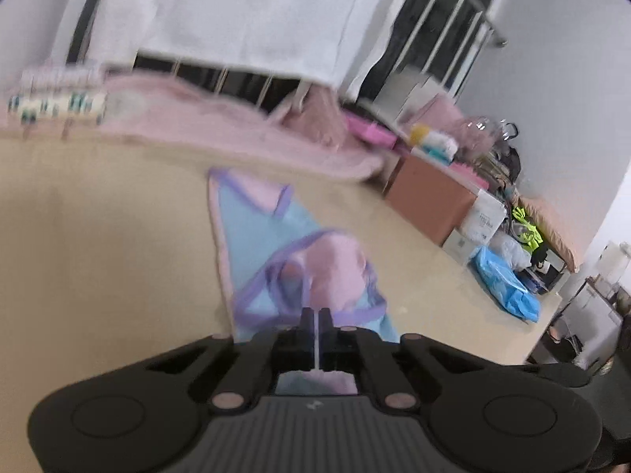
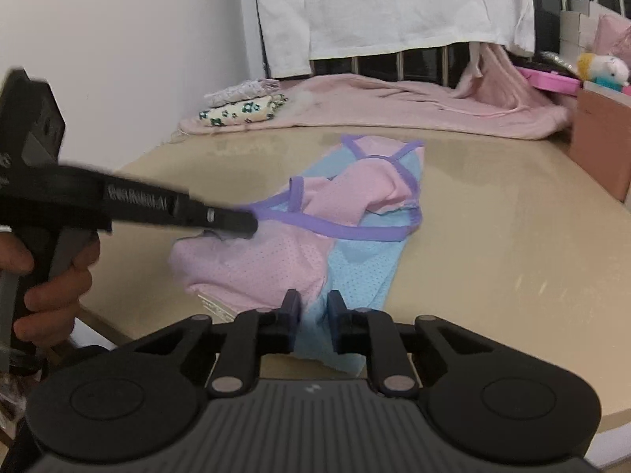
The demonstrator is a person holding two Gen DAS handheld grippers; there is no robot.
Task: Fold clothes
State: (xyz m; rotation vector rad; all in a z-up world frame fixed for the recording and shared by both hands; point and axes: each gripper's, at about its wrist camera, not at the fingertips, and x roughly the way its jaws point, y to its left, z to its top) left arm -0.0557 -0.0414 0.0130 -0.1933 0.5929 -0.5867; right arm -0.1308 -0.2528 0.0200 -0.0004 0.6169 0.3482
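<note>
A pink and blue mesh top [image 2: 315,232] with purple trim lies partly bunched on the beige table [image 2: 493,236]. My left gripper [image 1: 315,315] is shut on the top's [image 1: 276,260] pink cloth and purple trim. In the right wrist view the left gripper [image 2: 240,224] reaches in from the left and holds the pink side a little above the table. My right gripper [image 2: 313,307] is open, its fingers either side of the blue hem at the near edge, not closed on it.
A pink blanket [image 2: 394,106] lies across the table's far side with folded floral cloth [image 2: 240,112] on it. A brown box [image 2: 603,146] stands at the right. Boxes and bags [image 1: 493,244] sit on the floor beyond the table edge.
</note>
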